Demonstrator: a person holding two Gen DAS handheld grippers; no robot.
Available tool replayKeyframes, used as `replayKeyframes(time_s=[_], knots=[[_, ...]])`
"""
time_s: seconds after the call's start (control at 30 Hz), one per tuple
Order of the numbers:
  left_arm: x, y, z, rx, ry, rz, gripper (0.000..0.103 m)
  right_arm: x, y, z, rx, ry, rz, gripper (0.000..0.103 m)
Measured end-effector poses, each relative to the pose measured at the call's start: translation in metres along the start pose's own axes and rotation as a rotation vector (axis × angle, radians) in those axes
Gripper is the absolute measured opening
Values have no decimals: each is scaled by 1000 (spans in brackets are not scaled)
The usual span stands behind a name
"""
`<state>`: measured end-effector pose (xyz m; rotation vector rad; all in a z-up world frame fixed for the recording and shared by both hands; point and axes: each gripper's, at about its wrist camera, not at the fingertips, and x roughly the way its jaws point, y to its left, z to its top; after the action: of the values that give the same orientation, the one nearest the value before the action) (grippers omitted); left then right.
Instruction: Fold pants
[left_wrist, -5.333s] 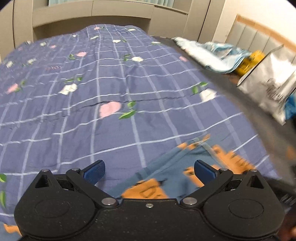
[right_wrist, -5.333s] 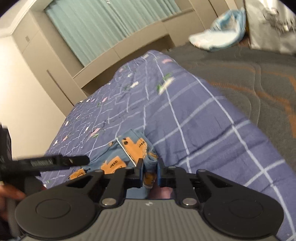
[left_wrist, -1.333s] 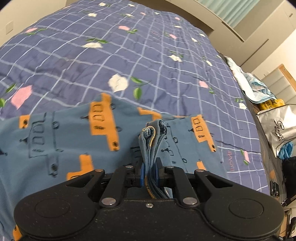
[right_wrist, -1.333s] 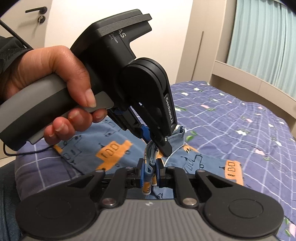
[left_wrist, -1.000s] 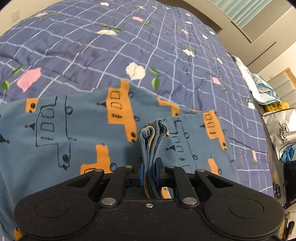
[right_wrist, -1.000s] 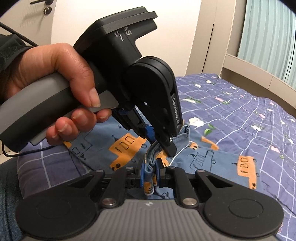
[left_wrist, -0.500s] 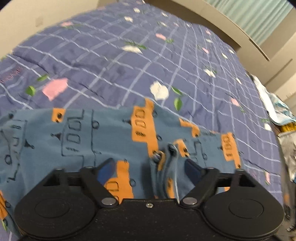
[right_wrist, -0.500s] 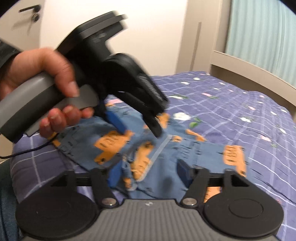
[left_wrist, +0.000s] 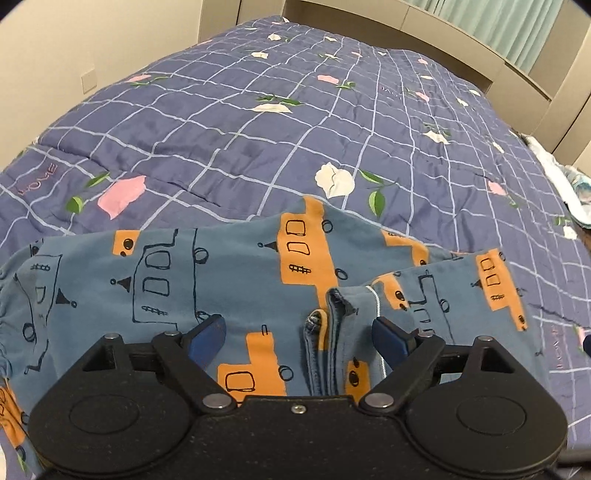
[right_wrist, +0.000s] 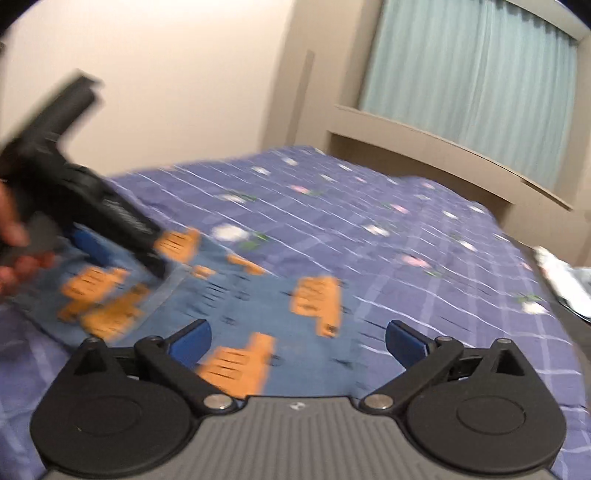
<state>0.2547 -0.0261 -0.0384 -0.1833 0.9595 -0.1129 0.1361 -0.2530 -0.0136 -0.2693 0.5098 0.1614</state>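
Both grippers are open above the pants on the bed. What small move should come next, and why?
Probably draw both grippers back. The left gripper and right gripper are opening with pads clear of the cloth. The pants lie folded on the quilt, though bunched cuffs may then need flattening.

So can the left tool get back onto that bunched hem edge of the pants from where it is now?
Probably yes. The left tool is opening wide, and the bunched hem edge of the pants lies loose on the quilt between its fingers, with nothing over it.
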Motion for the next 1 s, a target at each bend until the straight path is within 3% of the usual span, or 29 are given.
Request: replayKeyframes(time_s=[0.17, 0.27, 0.4, 0.57, 0.7, 1.0], knots=[[8, -12, -7, 84, -11, 27, 101, 22, -20, -12, 58, 99, -86, 103], [8, -18, -8, 106, -18, 55, 101, 21, -30, -20, 121, 97, -68, 103], [2, -14, -7, 74, -36, 84, 101, 11, -29, -21, 111, 62, -84, 103], [-4, -10, -3, 80, -31, 174, 101, 15, -27, -23, 111, 108, -88, 103], [-29, -1, 2, 33, -69, 182, 101, 6, -25, -17, 115, 86, -110, 103], [-113, 44, -6, -23, -197, 225, 102, -18, 22, -11, 91, 13, 4, 103]])
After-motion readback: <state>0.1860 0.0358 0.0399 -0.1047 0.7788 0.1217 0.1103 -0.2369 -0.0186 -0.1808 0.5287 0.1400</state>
